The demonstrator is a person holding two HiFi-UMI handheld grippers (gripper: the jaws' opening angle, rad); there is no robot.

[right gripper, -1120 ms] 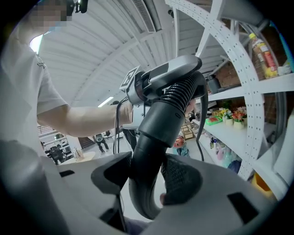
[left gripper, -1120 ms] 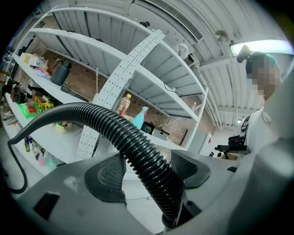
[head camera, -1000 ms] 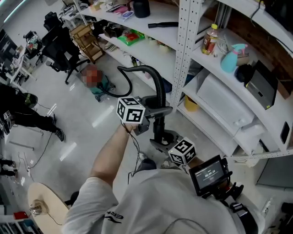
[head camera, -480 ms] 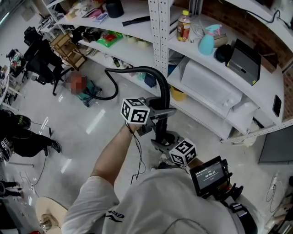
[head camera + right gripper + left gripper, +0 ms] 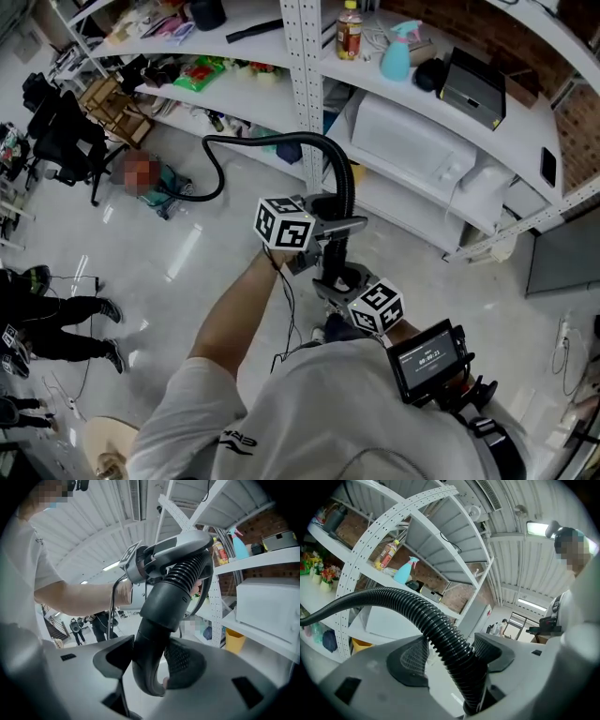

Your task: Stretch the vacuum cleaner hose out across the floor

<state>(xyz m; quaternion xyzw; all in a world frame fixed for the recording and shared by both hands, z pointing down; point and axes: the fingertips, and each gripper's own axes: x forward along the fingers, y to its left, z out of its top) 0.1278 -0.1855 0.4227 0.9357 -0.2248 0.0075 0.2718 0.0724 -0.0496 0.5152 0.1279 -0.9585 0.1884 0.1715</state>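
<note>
A black ribbed vacuum hose (image 5: 330, 161) arcs up from the floor by the shelves, over to my two grippers in front of my chest. My left gripper (image 5: 330, 228) is shut on the ribbed part (image 5: 440, 630), which fills the gap between its pads (image 5: 410, 657). Just below it, my right gripper (image 5: 339, 281) is shut on the hose's smooth curved end piece (image 5: 157, 620). The far end of the hose (image 5: 211, 187) runs down to a teal object (image 5: 167, 186) on the floor.
White metal shelving (image 5: 305, 84) stands straight ahead with bottles, a blue spray bottle (image 5: 397, 54) and a white appliance (image 5: 412, 141). A yellow bin (image 5: 234, 640) sits under it. A black office chair (image 5: 66, 141) and a person's legs (image 5: 56, 305) are at the left.
The head view has swung, so the shelves now sit further left and nearer. Both grippers keep the same hold on the hose, which arcs a little higher.
</note>
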